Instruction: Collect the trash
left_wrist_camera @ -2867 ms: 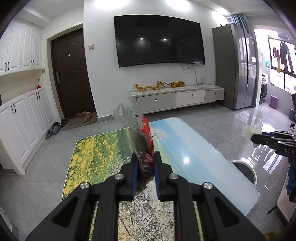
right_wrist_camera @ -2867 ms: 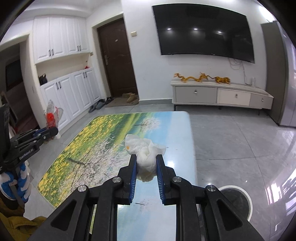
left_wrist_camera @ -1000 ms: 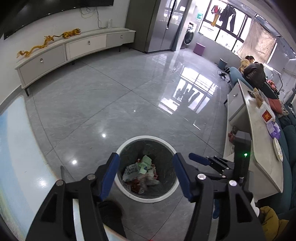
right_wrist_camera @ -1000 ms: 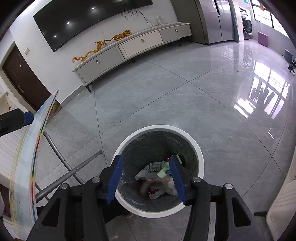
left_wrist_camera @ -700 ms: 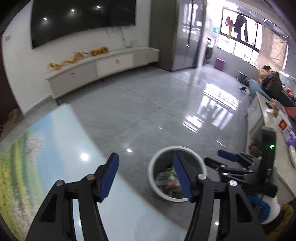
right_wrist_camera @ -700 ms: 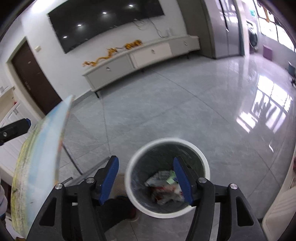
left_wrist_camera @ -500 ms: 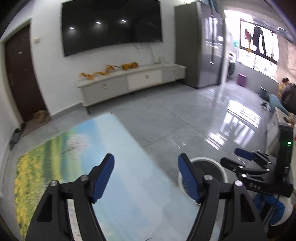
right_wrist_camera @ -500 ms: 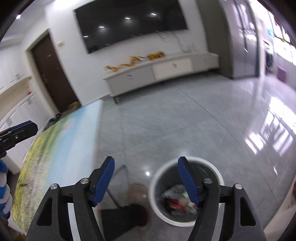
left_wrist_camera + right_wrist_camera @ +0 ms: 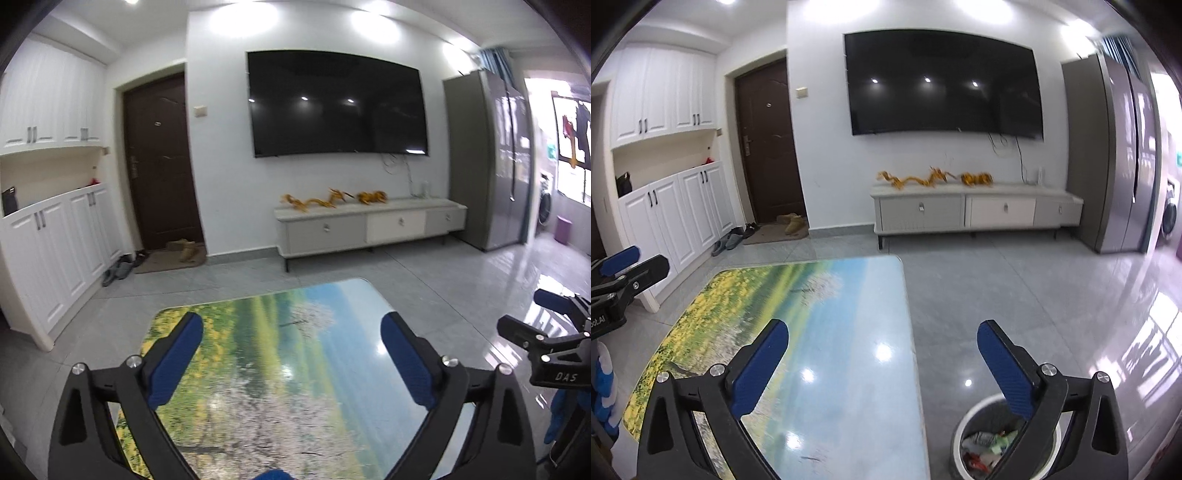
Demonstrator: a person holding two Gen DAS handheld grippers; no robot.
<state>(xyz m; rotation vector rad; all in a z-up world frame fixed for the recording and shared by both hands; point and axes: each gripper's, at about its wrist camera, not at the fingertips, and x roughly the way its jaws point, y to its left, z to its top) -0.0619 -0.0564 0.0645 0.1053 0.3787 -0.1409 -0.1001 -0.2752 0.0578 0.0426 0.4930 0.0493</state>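
Observation:
My left gripper [image 9: 291, 332] hangs over the glossy landscape-print table [image 9: 258, 350], its jaws opening wide with nothing between them. My right gripper [image 9: 882, 339] points over the table's right edge [image 9: 908, 332], its jaws also opening and holding nothing. The round grey trash bin [image 9: 982, 443] with a white rim stands on the floor beside the table, partly behind the right finger; crumpled wrappers and paper lie inside. The right gripper [image 9: 550, 325] also shows at the right of the left wrist view. The left gripper [image 9: 624, 269] shows at the left of the right wrist view.
A grey tiled floor [image 9: 443, 280] stretches toward a low TV cabinet [image 9: 369, 225] under a wall-mounted TV [image 9: 336, 107]. White cupboards [image 9: 55, 236], a dark door [image 9: 159, 162] and shoes stand left; a tall fridge [image 9: 487, 158] stands right.
Both grippers rose and swung away from the bin toward the table and TV wall. Their jaws spread wider. The wrapper and tissue held earlier are no longer between the fingers.

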